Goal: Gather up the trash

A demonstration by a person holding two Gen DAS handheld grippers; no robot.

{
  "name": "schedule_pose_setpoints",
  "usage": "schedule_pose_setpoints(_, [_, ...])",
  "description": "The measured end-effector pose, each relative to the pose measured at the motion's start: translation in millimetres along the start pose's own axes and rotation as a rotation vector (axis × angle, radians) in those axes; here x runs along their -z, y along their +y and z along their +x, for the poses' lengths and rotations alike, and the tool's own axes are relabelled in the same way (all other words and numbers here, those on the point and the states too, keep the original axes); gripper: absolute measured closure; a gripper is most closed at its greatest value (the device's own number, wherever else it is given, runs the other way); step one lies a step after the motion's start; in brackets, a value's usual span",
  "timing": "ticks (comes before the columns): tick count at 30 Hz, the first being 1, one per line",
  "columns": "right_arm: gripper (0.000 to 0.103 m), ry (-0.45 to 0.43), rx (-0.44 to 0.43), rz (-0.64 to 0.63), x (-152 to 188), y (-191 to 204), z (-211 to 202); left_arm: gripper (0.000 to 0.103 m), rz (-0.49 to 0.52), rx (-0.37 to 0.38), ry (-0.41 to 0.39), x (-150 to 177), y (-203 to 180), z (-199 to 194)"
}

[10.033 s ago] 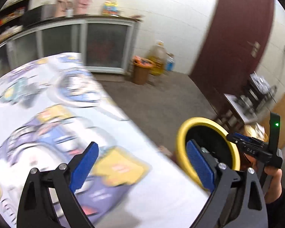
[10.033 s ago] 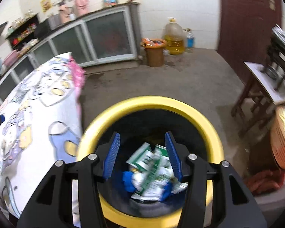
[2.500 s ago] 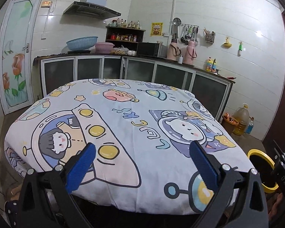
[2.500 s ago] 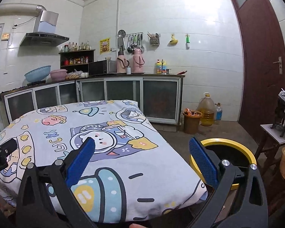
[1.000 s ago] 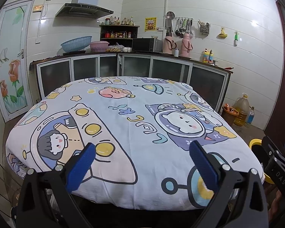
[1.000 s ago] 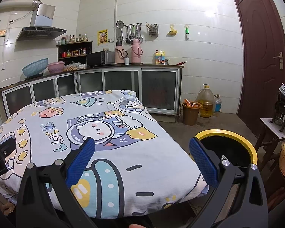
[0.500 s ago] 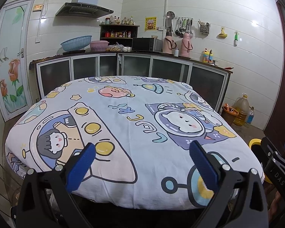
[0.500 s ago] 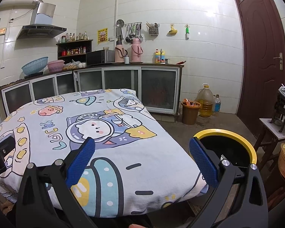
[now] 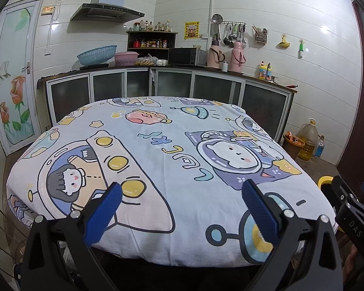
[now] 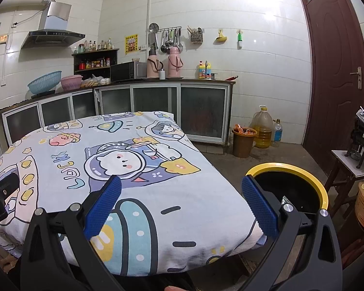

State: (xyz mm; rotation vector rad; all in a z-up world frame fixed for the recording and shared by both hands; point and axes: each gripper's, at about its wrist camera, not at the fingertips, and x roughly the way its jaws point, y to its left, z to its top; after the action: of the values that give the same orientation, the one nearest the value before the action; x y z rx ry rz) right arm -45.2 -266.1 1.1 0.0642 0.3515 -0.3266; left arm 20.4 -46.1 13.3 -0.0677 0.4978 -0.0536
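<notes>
While the yellow-rimmed black bin stands on the floor just off the table's right corner, both tongs hang in the air at the near edge of the table with nothing between their blue pads. From the right wrist view the bin's mouth is open toward us, its inside dark; a small pale scrap shows near the rim behind the right finger, too small to make out. From the left wrist view only a sliver of its yellow rim peeks out past the table edge.

The right gripper has its fingers spread wide apart, one over the cloth, the other in front of the bin. The left gripper is spread just as wide, both fingers over the near part of the table. The right one's black body also shows at the right edge of the left view.

A cartoon-printed tablecloth covers the table and drapes over its edges. Beyond it, along the wall, runs a counter with glass-fronted cabinets, carrying two pink flasks and a microwave. On the floor near the brown door stand a small brown bucket and a big oil jug.
</notes>
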Motion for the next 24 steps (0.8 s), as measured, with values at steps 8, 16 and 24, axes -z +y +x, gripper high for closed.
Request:
schedule_pose_setpoints(8, [0.008,0.006,0.0,0.001,1.8,0.1,1.2,0.008,-0.001,-0.001,0.0,0.2,-0.6,-0.7])
schedule_pose_setpoints(16, [0.008,0.012,0.001,0.005,2.6,-0.7,1.7,0.008,0.003,0.005,0.006,-0.5,0.2,2.6])
schedule_pose_setpoints(24, [0.008,0.013,0.001,0.003,2.7,-0.6,1.7,0.008,0.004,0.005,0.007,-0.8,-0.2,3.6])
